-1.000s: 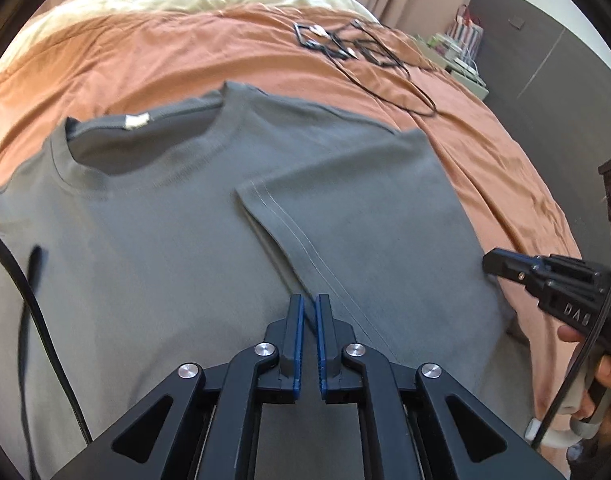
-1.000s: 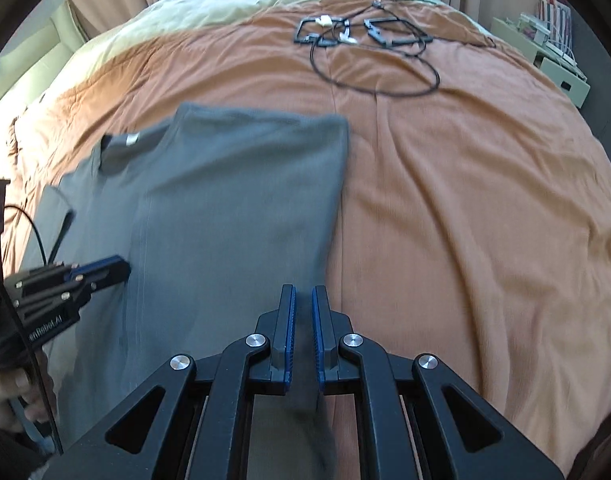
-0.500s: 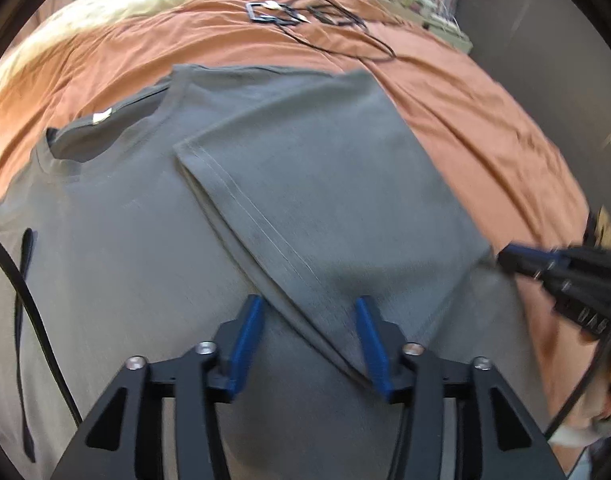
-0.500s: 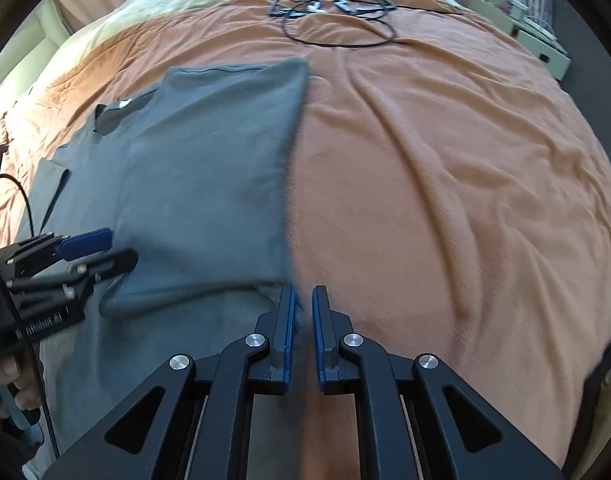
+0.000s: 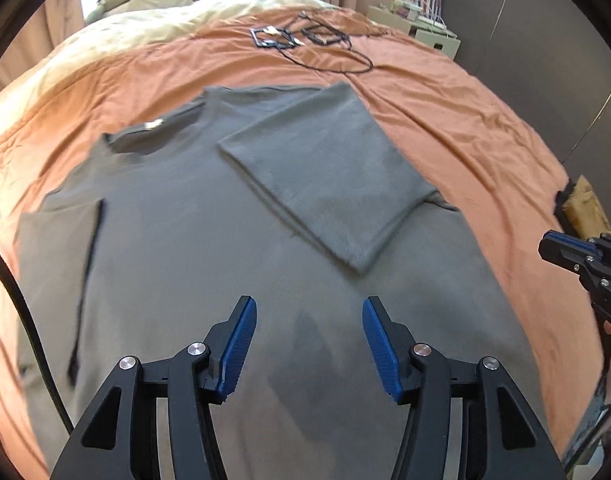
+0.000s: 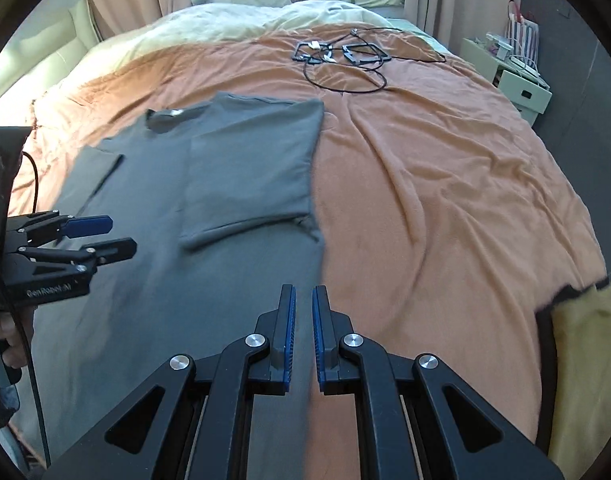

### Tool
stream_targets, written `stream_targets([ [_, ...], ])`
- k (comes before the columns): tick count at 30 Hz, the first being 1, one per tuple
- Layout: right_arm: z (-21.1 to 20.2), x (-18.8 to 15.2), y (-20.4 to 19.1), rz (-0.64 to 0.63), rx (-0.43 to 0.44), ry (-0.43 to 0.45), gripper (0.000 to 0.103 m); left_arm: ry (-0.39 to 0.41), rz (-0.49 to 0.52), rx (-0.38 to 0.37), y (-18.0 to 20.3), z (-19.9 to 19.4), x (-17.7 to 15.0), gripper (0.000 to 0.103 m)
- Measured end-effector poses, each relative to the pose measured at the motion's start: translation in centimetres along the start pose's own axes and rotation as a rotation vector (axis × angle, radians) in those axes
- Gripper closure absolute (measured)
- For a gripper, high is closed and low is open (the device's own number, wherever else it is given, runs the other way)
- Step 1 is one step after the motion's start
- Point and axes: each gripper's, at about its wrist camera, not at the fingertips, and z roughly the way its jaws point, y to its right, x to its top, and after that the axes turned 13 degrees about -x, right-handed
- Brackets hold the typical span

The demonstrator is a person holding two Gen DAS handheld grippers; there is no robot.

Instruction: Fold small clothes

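Overhead, left tool (image 5: pixel 309 340) open.

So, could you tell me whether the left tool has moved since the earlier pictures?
Yes: the left tool has backed away from the folded sleeve, toward the shirt's hem, with its jaws open.

Bright window daylight, motion blur, fisheye edges

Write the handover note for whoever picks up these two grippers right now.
Left gripper: open, nothing between its pads, over the shirt's lower body.
Right gripper: shut, empty, at the shirt's right edge.
Grey T-shirt: flat on the orange bedspread, collar away from you.
Done: right sleeve side folded in over the chest.
Left: fold the left sleeve in, then fold the body up.
Black cables lie beyond the shirt, apart from it.
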Motion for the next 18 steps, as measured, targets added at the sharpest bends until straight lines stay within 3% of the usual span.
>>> stream_targets([
  [5,-4.5,-2.1,-0.2,-0.002,-0.033,-0.007,0.098,0.060,-0.007,-0.009,0.7,-6.0,-3.0,0.044],
  [7,-6.9,-2.8,-0.8,-0.015,-0.059,0.001,0.094,0.083,-0.014,-0.019,0.9,-8.1,-4.1,0.033],
  [9,-8.7,-3.0,-1.5,-0.029,-0.060,0.021,0.050,0.114,-0.015,-0.016,1.0,-10.1,-5.1,0.019],
  [10,-10.4,-3.6,-1.9,-0.030,-0.057,0.052,0.000,0.141,-0.013,-0.006,1.2,-11.5,-5.7,0.011],
  [13,-13.3,-4.9,-2.4,-0.026,-0.047,0.075,0.000,0.200,-0.001,0.006,1.5,-14.7,-7.3,0.002],
  [18,-17.0,-7.3,-2.5,-0.023,-0.041,0.097,0.000,0.261,-0.021,0.017,1.0,-19.3,-9.7,0.002],
])
